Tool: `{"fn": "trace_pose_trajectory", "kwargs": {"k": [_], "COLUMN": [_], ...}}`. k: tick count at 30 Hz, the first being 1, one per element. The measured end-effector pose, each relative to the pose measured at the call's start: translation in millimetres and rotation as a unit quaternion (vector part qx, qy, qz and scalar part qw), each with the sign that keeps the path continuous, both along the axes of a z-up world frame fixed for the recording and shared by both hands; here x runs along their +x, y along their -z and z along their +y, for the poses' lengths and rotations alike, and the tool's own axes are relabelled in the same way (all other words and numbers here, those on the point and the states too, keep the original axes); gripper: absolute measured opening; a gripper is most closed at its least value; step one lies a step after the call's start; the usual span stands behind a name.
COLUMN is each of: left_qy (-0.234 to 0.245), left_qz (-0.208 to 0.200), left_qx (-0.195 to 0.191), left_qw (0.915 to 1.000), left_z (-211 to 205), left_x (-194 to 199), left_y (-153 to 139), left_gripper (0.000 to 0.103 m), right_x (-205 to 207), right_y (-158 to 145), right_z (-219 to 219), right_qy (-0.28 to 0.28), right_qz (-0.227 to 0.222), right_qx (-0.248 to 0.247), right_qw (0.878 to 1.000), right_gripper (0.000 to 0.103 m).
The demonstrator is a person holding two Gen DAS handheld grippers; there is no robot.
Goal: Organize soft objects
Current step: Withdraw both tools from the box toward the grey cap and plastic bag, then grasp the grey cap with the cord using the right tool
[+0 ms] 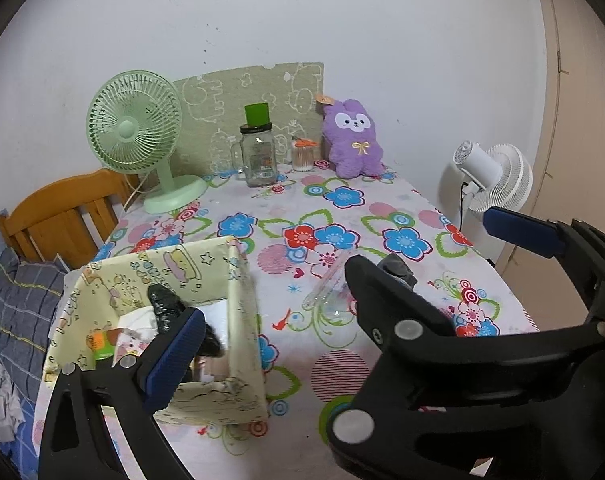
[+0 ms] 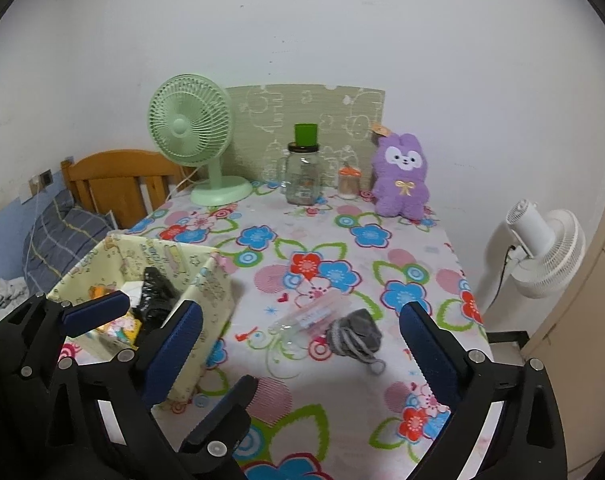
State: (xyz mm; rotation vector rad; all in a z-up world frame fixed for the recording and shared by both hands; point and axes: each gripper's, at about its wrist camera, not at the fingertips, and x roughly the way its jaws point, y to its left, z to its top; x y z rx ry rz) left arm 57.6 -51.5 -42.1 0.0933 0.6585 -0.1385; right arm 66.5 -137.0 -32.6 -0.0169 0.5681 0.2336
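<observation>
A yellow cartoon-print fabric box (image 1: 206, 272) (image 2: 206, 284) stands at the table's left front, holding a black crinkly item (image 1: 164, 304) (image 2: 156, 296) and small colourful packets. A grey drawstring pouch (image 2: 356, 338) (image 1: 398, 270) and a clear plastic packet (image 2: 306, 318) (image 1: 328, 284) lie on the floral tablecloth right of the box. A purple plush bunny (image 1: 352, 140) (image 2: 400, 182) sits at the back against the wall. My left gripper (image 2: 150, 316) is open over the box. My right gripper (image 2: 300, 354) is open and empty, low over the table before the pouch.
A green desk fan (image 1: 136, 136) (image 2: 190, 136), a glass jar with a green cup on top (image 1: 258, 152) (image 2: 304, 172) and a small toothpick jar (image 1: 302, 154) stand at the back. A white floor fan (image 2: 542, 248) stands right of the table; a wooden bed headboard (image 1: 62, 212) on the left.
</observation>
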Motion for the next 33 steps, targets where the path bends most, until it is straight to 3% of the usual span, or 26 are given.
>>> {"fn": "trace_pose_trajectory", "kwargs": {"k": [16,33], "left_qy": [0.008,0.014], "left_qz": [0.023,0.054], "left_qx": [-0.006,-0.007], "left_qw": [0.9997,0.9984], "left_z": [-30.0,-53.3], "left_x": [24.1,61.8], "left_y": [24.2,51.0], "left_gripper": [0.103,0.103], "right_x": [13.0,53.3], "right_y": [25.5,61.7], "right_z": [-42.8,-72.7], "right_qy": [0.041,0.027], "right_qz": [0.016,0.050], "right_qx": [-0.001,0.022], "right_qw": [0.999,0.998], "right_gripper": [0.103,0.102]}}
